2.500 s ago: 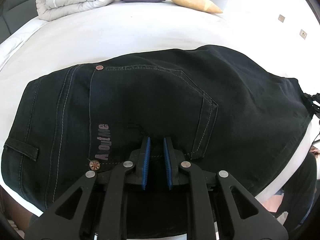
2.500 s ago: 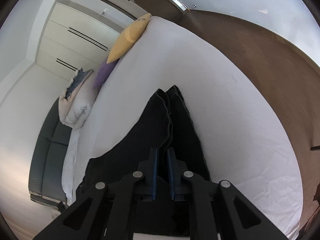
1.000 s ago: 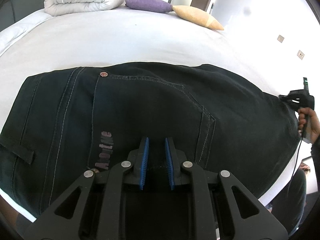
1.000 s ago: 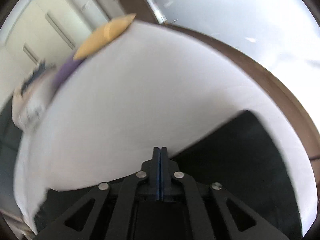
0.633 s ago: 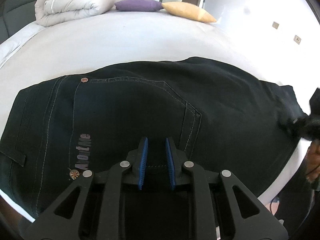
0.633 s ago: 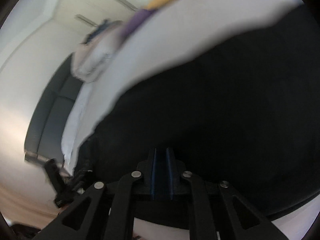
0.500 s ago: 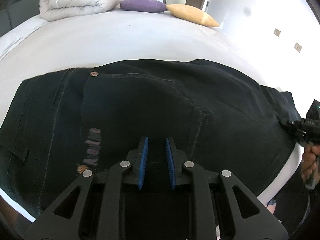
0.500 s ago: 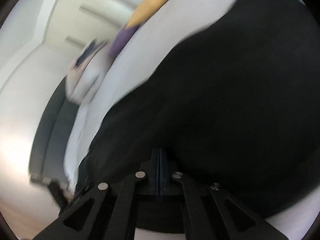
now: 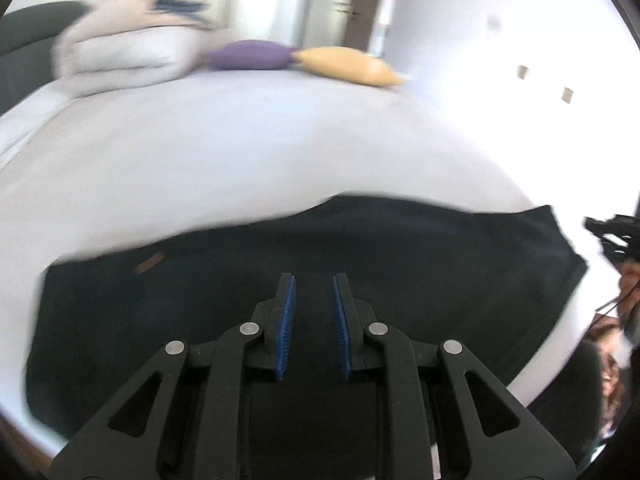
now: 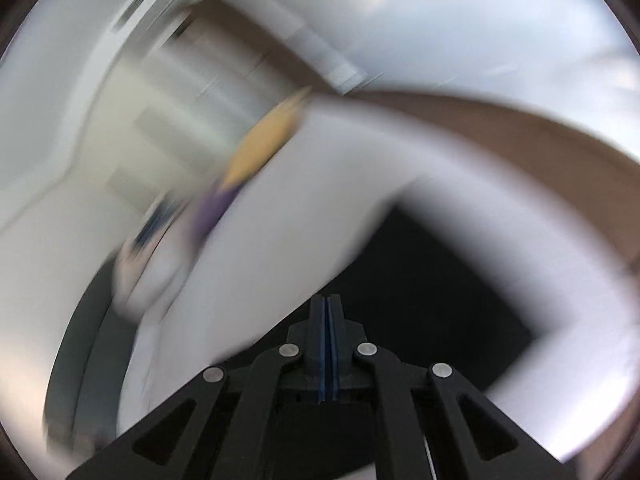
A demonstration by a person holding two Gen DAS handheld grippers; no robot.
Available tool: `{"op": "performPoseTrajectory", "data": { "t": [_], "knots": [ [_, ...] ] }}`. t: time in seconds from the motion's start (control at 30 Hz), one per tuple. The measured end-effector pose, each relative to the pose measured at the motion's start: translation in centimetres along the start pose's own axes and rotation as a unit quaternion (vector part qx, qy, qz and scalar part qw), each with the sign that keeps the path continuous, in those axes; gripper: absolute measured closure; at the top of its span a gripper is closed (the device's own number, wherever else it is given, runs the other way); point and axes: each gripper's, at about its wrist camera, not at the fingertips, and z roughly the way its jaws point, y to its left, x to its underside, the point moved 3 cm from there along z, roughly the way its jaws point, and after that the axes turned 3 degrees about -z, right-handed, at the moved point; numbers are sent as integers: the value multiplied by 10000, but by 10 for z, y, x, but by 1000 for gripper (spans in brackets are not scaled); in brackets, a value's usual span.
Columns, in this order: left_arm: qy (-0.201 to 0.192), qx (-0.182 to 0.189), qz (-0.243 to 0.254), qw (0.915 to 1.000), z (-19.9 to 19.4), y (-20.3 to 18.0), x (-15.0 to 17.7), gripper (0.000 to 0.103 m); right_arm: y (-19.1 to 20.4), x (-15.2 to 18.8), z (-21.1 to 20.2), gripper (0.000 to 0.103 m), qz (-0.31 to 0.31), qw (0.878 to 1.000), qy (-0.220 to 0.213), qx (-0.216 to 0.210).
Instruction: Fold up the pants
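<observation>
Black folded pants (image 9: 400, 256) lie flat on the white bed (image 9: 240, 152). My left gripper (image 9: 314, 292) hovers over their near edge, its blue pads a little apart and nothing between them. The right gripper shows at the right edge of the left wrist view (image 9: 612, 236), beside the pants' right end. In the blurred right wrist view the pants (image 10: 432, 292) lie ahead on the bed (image 10: 304, 216). My right gripper (image 10: 327, 304) has its pads pressed together, with no cloth between them.
A rolled white duvet (image 9: 124, 52), a purple pillow (image 9: 248, 54) and a yellow pillow (image 9: 348, 66) lie at the bed's far end. A dark sofa (image 9: 24, 40) stands at the far left. Brown floor (image 10: 520, 128) lies beyond the bed.
My left gripper has pulled back and tilted up, so the pants sit lower in its view. The right gripper has swung fast and moved off the pants' right end.
</observation>
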Motion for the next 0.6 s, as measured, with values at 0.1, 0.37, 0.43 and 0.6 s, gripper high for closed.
{"op": "performPoseTrajectory", "data": {
  "t": [0.1,0.37,0.43,0.6],
  "knots": [
    [457,533,452,9965,50,-40,-20,85,66,48,81,97,-286,9888,1236,-780],
    [1384,1326,278,9811,134,-38,-17,85,46,100,182,103,517,9664,2360,-875],
    [1382,1610,-41,9772,137,-22,-21,85,26,77,171,103,531,9773,1945,-655],
    [1152,1469,-629,9804,128,24,-27,86,-55,18,130,103,1259,9875,912,-268]
  ]
}}
